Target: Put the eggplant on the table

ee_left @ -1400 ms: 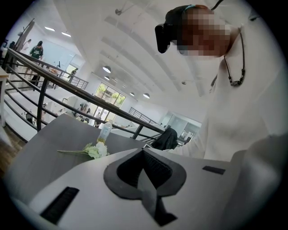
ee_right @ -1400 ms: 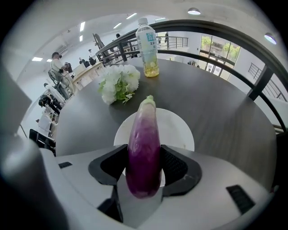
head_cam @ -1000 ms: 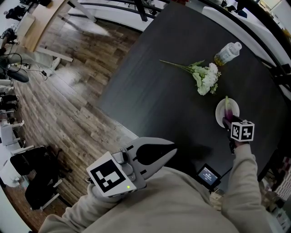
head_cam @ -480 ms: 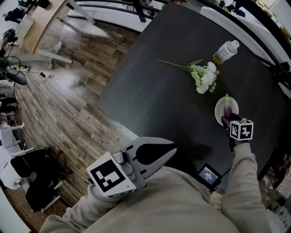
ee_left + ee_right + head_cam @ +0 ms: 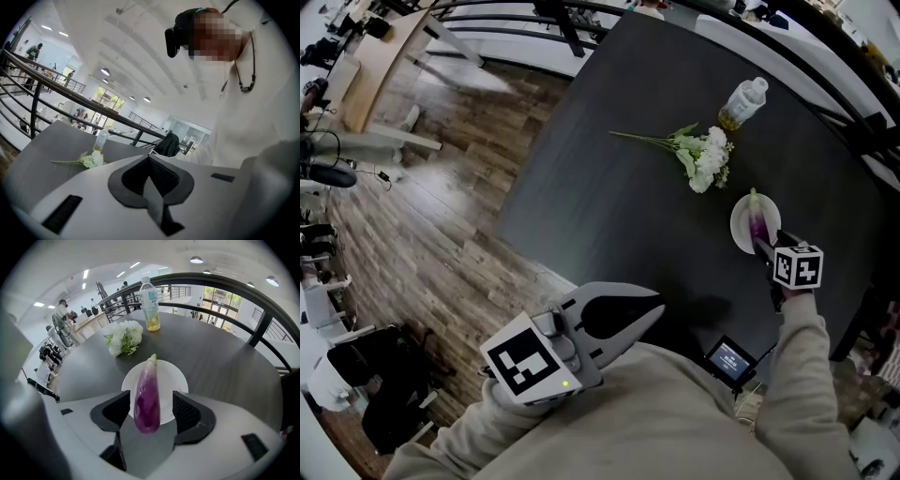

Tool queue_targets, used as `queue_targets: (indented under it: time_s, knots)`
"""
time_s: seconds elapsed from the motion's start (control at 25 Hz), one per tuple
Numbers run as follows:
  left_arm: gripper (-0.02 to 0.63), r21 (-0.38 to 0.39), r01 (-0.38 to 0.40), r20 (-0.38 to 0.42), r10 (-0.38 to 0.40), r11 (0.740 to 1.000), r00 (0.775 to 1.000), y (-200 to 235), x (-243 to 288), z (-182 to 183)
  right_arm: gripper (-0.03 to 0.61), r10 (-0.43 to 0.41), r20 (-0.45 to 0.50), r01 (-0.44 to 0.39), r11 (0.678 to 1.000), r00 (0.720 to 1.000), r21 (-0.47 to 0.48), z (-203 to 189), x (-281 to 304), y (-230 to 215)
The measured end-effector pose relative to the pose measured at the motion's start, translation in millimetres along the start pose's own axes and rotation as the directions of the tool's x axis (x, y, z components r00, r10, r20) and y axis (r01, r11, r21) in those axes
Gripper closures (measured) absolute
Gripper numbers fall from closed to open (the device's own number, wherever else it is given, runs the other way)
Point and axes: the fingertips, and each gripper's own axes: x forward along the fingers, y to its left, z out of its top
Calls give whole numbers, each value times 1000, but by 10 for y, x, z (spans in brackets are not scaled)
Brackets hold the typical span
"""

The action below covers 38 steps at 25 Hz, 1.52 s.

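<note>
A roomy open-plan office or lab hall, up on a mezzanine: black railing [image 5: 220, 278], round ceiling lights [image 5: 196, 259], wood-plank floor [image 5: 422, 216], tall windows [image 5: 224, 297], people at long desks [image 5: 91, 318] (far off, small)

the eggplant [image 5: 147, 392] is long and slim, purple with pale streaks and a pale green stem tip. it lies flat on a white plate [image 5: 177, 378], stem pointing away, fat end jutting past the plate's near rim. it sits loose between the right tongs [image 5: 150, 401], whose jaws have just been opening, in from the bench's [image 5: 225, 362] near edge.
</note>
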Motion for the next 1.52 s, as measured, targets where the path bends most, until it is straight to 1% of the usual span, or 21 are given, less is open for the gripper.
queue_targets:
  time_s: [0.16, 0.28, 0.36, 0.44, 0.52, 0.6, 0.64, 0.68, 0.76, 0.8, 0.88, 0.96, 1.12, 1.24, 1.28, 1.32, 1.4, 1.44, 1.52]
  knots:
    - [609, 28, 46, -12, -45, 999, 999, -113, 73, 71, 305, -24, 47, 23, 1000, 999, 6, 11, -273, -4]
    - [609, 60, 85, -26, -83, 995, 996, -179, 177, 114, 305, -43, 107, 39, 998, 993, 41, 44, -509, -46]
    - [609, 86, 112, -32, -110, 990, 993, -237, 255, 161, 305, -43, 158, 32, 997, 986, 73, 87, -723, -60]
    - [609, 123, 143, -35, -140, 982, 990, -297, 324, 224, 305, -36, 215, 16, 995, 976, 94, 140, -980, -35]
    - [609, 160, 174, -39, -170, 972, 985, -353, 391, 288, 308, -23, 275, -3, 996, 961, 92, 199, -1254, 31]
    - [609, 192, 201, -45, -196, 961, 980, -404, 469, 344, 329, 19, 345, -52, 995, 938, 87, 274, -1528, 156]
    - [609, 204, 214, -47, -208, 955, 977, -434, 511, 376, 349, 43, 384, -80, 993, 922, 82, 312, -1671, 229]
    - [609, 214, 225, -48, -220, 951, 974, -466, 553, 414, 385, 56, 425, -97, 992, 904, 76, 351, -1822, 291]
    - [609, 234, 249, -44, -246, 940, 968, -531, 637, 508, 512, 42, 504, -89, 994, 863, 69, 428, -2136, 350]
    - [609, 244, 263, -41, -261, 933, 965, -566, 677, 555, 537, 30, 541, -83, 994, 840, 74, 458, -2290, 363]
    - [609, 261, 291, -39, -291, 921, 956, -637, 746, 638, 551, 29, 617, -104, 991, 787, 86, 513, -2609, 404]
    - [609, 278, 318, -44, -318, 906, 947, -708, 797, 743, 558, 47, 691, -140, 987, 721, 78, 596, -2992, 489]
    - [609, 310, 373, -56, -375, 875, 925, -870, 838, 1057, 563, 44, 801, -154, 986, 597, 61, 753, -3877, 741]
    - [609, 340, 388, -52, -394, 857, 917, -949, 874, 1108, 564, 34, 867, -174, 983, 498, 61, 686, -4288, 913]
    - [609, 352, 392, -51, -401, 850, 915, -969, 897, 1094, 565, 29, 881, -170, 984, 472, 59, 645, -4363, 960]
    - [609, 362, 396, -50, -407, 844, 912, -988, 918, 1080, 565, 26, 891, -162, 985, 454, 54, 609, -4419, 1006]
    - [609, 374, 402, -48, -416, 836, 908, -1008, 943, 1075, 565, 26, 899, -141, 989, 437, 40, 586, -4489, 1094]
    - [609, 376, 405, -46, -419, 834, 907, -1010, 948, 1091, 565, 28, 900, -133, 991, 434, 34, 602, -4515, 1131]
    - [609, 369, 411, -40, -428, 834, 903, -1037, 941, 1156, 565, 30, 898, -126, 992, 438, 28, 661, -4597, 1196]
